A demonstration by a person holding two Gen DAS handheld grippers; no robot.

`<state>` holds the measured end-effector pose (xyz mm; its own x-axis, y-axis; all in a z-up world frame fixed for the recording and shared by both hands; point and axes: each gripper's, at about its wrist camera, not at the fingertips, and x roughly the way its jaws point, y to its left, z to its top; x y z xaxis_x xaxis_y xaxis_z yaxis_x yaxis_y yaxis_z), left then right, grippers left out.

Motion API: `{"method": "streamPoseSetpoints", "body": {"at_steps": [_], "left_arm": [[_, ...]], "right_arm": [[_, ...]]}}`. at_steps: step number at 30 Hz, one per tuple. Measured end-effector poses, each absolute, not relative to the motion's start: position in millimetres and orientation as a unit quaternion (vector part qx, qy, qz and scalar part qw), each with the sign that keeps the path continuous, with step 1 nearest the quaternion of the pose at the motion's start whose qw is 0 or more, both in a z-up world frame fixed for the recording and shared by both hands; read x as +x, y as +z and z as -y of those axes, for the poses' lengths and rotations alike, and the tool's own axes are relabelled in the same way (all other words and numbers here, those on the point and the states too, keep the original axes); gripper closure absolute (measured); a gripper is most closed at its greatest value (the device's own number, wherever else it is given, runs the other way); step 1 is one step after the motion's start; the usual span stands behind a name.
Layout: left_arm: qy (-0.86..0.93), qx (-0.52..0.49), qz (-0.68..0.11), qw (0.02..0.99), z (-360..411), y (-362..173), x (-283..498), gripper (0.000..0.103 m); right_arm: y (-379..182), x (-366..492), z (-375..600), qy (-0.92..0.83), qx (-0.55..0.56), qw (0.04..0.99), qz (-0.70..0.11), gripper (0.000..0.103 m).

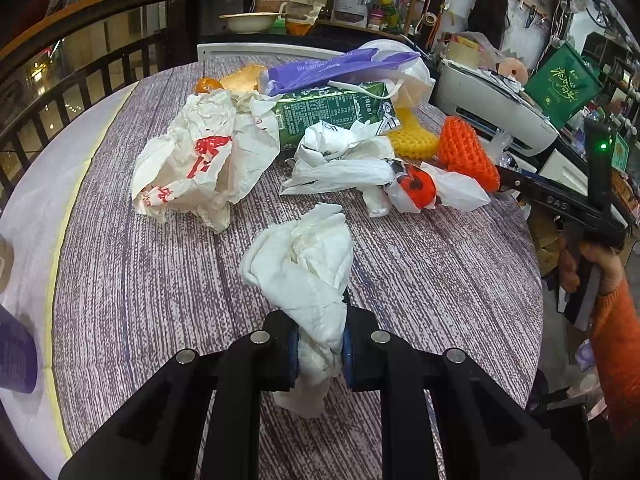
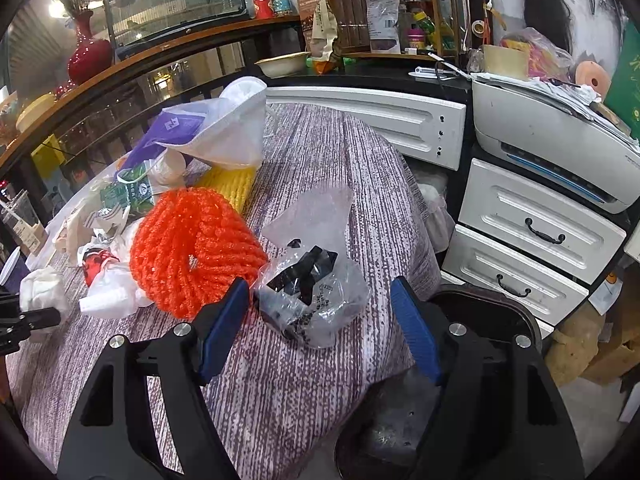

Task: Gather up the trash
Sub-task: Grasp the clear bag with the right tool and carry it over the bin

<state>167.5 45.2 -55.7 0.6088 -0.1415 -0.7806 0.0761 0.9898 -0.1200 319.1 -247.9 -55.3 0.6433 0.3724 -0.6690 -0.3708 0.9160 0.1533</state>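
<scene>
My left gripper (image 1: pixel 320 354) is shut on a crumpled white tissue wad (image 1: pixel 304 264), held just above the purple table (image 1: pixel 420 280). My right gripper (image 2: pixel 320 328) is open, its blue pads on either side of a clear plastic bag with black scraps (image 2: pixel 316 292) lying at the table's right edge. An orange foam net (image 2: pixel 192 252) touches that bag's left side. Farther back lie a white paper bag with red print (image 1: pixel 196 168), a green carton (image 1: pixel 332 108), a yellow foam net (image 1: pixel 412 136) and white plastic bags (image 1: pixel 344 164).
A dark bin (image 2: pixel 480 320) stands below the table's right edge, under my right gripper. White drawers (image 2: pixel 536 236) and a printer (image 2: pixel 560 152) stand to the right. A railing (image 1: pixel 80 76) runs behind the table. A plastic cup (image 2: pixel 24 220) stands at the far left.
</scene>
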Motion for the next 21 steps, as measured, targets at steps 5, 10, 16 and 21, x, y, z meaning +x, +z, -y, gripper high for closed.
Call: {"method": "streamPoseSetpoints", "body": {"at_steps": [5,10,16,21], "left_arm": [[-0.065,-0.046,-0.436,0.897,-47,-55,159,0.087],[-0.065,-0.044,-0.426,0.901,-45,-53,151,0.087],[-0.069,-0.044,-0.402,0.912,-32,-45,144,0.087],[-0.085,-0.042,-0.384,0.919,-13,-35,136,0.087]], "right_arm": [[-62,325,248,0.217,0.023,0.899,-0.380,0.049],[-63,322,246,0.225,0.033,0.899,-0.376,0.059],[-56,305,252,0.213,0.039,0.913,-0.345,0.062],[-43,279,271,0.192,0.049,0.930,-0.310,0.062]]}}
